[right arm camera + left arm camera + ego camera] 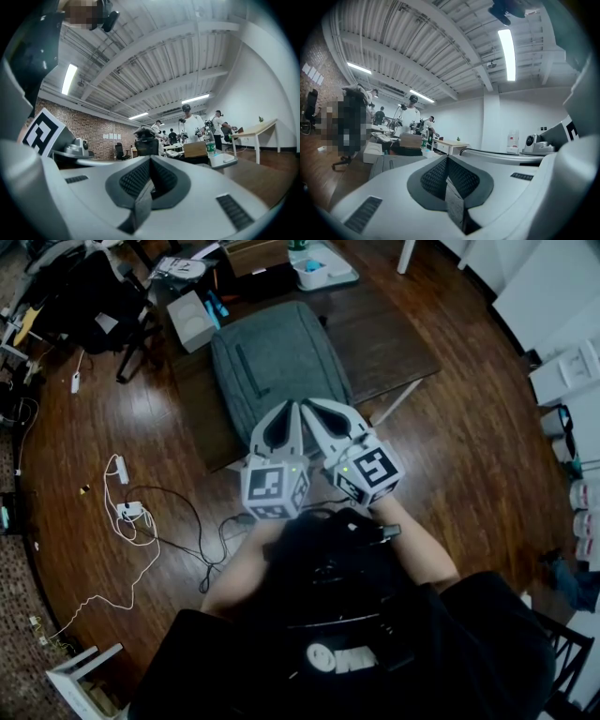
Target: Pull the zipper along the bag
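One grey bag [281,362] lies flat on the dark wooden surface [398,343], with its near edge at the tips of the two grippers. The left gripper [289,413] has its fingers clenched on one thin grey fabric strip [454,206]. The right gripper [319,412], just beside it, is clenched on one darker strip [140,206]. One white box [190,322] sits beyond the bag's far left corner.

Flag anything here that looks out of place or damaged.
Loose white and black cables lie tangled across the wooden floor to the left of the table, where someone might trip on them. The grey bag lies flat and looks undamaged.
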Available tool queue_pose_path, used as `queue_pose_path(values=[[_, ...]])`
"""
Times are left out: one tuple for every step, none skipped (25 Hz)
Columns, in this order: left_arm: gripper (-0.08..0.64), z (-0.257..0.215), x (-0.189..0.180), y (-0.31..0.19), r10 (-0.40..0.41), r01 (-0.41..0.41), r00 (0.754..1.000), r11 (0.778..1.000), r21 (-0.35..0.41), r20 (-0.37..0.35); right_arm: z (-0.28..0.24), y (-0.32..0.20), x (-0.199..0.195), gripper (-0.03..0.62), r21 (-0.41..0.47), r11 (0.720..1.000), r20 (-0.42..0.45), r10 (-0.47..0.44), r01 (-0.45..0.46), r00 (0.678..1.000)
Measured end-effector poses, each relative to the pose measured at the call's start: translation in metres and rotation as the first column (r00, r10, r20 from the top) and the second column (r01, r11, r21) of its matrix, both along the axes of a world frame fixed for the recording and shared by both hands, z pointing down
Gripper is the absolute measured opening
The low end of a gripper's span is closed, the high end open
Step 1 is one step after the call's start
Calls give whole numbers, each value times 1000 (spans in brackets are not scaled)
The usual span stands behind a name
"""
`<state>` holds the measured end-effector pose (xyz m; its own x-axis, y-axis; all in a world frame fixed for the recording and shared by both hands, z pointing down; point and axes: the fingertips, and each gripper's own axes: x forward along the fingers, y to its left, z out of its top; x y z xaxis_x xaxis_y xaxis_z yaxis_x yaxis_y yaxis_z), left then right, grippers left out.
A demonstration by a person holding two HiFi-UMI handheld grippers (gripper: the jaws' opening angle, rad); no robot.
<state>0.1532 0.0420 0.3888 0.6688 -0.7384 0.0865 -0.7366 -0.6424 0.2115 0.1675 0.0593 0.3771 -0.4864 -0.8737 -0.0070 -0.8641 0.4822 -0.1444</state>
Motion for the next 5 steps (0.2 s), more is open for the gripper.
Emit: queue_pose_path(values=[[-8, 0, 0, -1, 0, 0, 1000, 1000, -1, 0, 0, -1, 0, 2, 0, 1000, 1, 2, -2, 1000], [-8, 0, 0, -1, 0, 0, 1000, 1000, -2, 0, 0, -1, 0, 2, 1, 1000, 2, 3, -3, 1000], [-8, 1, 0, -2, 0, 0, 1000, 1000, -2, 0, 1, -2, 0, 2, 1, 1000, 3, 3, -3, 1000], [-8, 1, 0, -2, 0, 0, 1000, 1000, -2, 0, 1, -2, 0, 2, 1, 1000, 3, 3, -3, 1000], [-8, 1, -1, -3, -1, 1, 1000, 1000, -3, 0, 1, -3, -1, 2, 1, 1000, 4, 2, -2, 1000]])
